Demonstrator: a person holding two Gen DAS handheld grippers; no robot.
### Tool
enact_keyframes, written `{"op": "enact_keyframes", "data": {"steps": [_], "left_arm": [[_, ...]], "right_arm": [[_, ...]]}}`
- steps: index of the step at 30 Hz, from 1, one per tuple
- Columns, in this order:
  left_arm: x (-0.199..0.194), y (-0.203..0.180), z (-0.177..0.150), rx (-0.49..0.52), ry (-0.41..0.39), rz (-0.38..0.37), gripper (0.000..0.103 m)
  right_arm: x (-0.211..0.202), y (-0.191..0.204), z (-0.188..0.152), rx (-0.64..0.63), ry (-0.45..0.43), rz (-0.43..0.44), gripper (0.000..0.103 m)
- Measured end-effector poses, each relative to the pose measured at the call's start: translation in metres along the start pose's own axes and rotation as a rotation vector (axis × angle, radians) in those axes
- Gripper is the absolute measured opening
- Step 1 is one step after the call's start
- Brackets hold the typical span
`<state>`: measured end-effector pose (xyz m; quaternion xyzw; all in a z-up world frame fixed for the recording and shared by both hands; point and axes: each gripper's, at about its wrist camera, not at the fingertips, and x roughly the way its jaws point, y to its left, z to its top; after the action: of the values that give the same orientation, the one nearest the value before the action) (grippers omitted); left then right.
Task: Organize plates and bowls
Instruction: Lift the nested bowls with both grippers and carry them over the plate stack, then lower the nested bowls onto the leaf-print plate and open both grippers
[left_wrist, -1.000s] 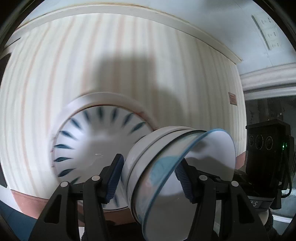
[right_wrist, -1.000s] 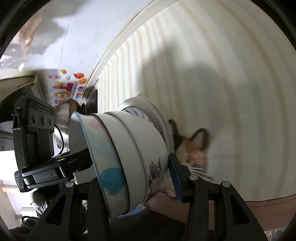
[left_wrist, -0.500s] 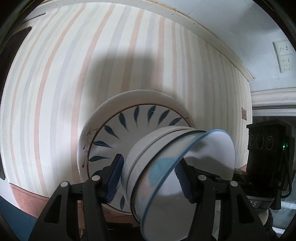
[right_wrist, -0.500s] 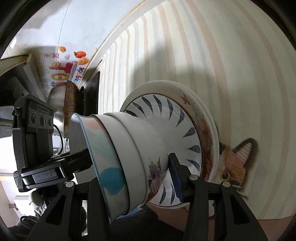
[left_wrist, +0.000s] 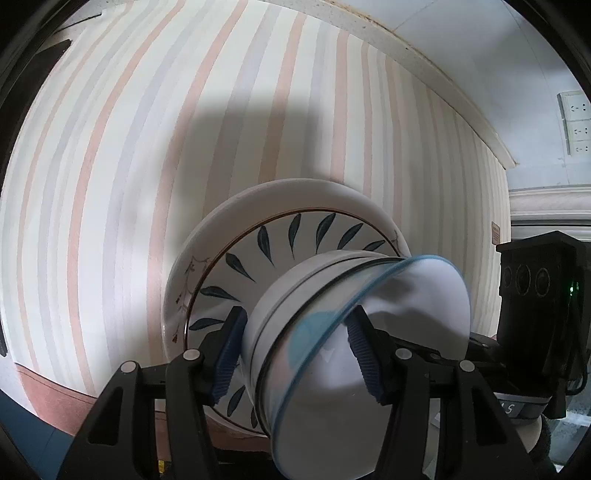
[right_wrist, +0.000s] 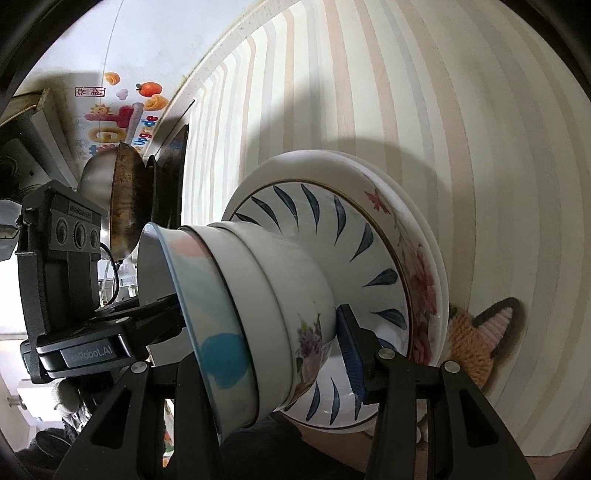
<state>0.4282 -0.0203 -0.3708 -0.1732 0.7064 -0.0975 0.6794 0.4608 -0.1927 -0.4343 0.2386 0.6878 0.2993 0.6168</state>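
where the striped tablecloth (left_wrist: 184, 155) covers the desk, a stack of plates (right_wrist: 413, 236) lies with a blue-leaf plate (left_wrist: 266, 254) on top. over that plate sits a nest of 3 bowls (right_wrist: 258, 295), the blue-rimmed bowl (left_wrist: 388, 332) innermost. the left tongs (left_wrist: 293, 352) pinch the nest across its wall, and the right tongs (right_wrist: 258, 354) pinch it from the opposite side. just beside the plates, a fox-shaped coaster (right_wrist: 480, 339) lies on the cloth.
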Motion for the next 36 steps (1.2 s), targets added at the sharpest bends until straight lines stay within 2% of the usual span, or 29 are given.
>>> {"op": "enact_keyframes", "data": {"steps": [12, 18, 23, 24, 25, 27, 29, 31, 36], "left_arm": [[-0.004, -0.001, -0.008, 0.034, -0.005, 0.032, 0.053], [-0.021, -0.006, -0.017, 0.068, -0.046, 0.125, 0.053], [-0.045, -0.014, -0.03, 0.108, -0.114, 0.197, 0.056], [-0.05, -0.016, -0.033, 0.118, -0.136, 0.219, 0.062], [-0.055, -0.017, -0.036, 0.126, -0.154, 0.237, 0.074], [-0.067, -0.019, -0.043, 0.139, -0.195, 0.263, 0.085], [-0.075, -0.021, -0.049, 0.141, -0.231, 0.282, 0.089], [-0.086, -0.021, -0.055, 0.143, -0.271, 0.299, 0.093], [-0.107, -0.027, -0.072, 0.169, -0.341, 0.306, 0.093]], "right_arm": [[0.001, 0.001, 0.0, 0.021, 0.001, -0.013, 0.048], [-0.003, 0.007, -0.006, 0.015, -0.014, -0.05, 0.049], [-0.025, 0.021, -0.017, -0.021, -0.076, -0.123, 0.05], [-0.032, 0.026, -0.02, -0.035, -0.098, -0.161, 0.054], [-0.038, 0.03, -0.023, -0.043, -0.116, -0.183, 0.058], [-0.054, 0.041, -0.032, -0.064, -0.167, -0.248, 0.079], [-0.067, 0.05, -0.041, -0.08, -0.215, -0.296, 0.087], [-0.081, 0.062, -0.052, -0.1, -0.263, -0.367, 0.089], [-0.108, 0.093, -0.08, -0.137, -0.394, -0.501, 0.093]]}}
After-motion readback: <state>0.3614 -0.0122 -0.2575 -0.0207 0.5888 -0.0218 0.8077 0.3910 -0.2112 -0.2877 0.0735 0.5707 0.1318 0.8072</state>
